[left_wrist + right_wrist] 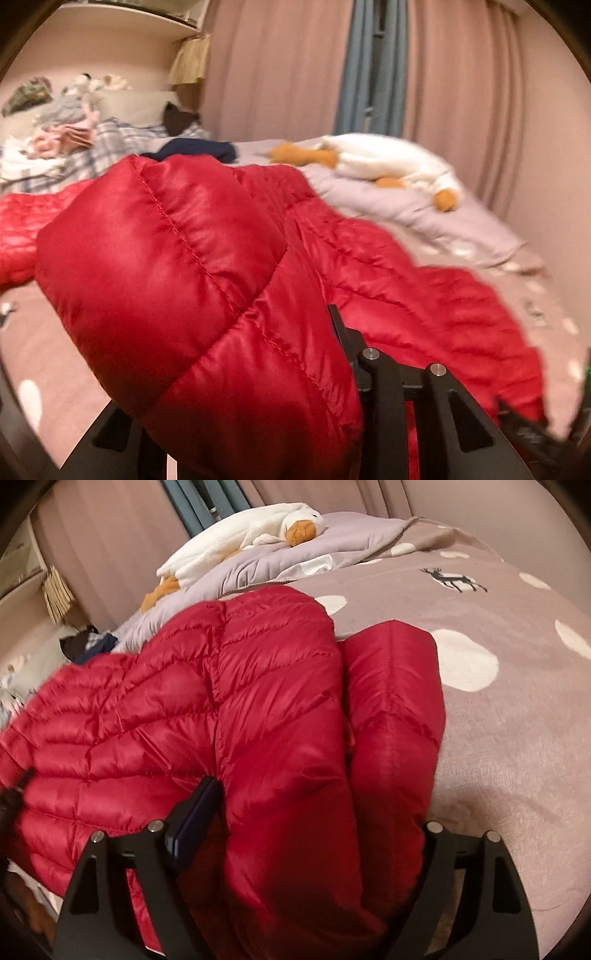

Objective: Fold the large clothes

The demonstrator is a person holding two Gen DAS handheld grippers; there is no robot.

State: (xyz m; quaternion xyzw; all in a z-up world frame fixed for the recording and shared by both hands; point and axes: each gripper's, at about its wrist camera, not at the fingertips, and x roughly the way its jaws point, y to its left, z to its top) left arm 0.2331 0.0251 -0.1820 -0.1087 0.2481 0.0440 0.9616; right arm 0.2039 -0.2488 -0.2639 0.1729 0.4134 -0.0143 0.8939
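Item, red down jacket: spread on the spotted bedspread, a puffy fold bunched in my right claw at 6 o'clock for turning over; left claw smothered, grip apparently likewise.

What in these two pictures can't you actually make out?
- Left wrist view: the left gripper's fingertips, buried under the red puffer jacket.
- Right wrist view: the right gripper's right finger, covered by jacket bulk.
- Left wrist view: the clothes pile, too blurred to identify garments.
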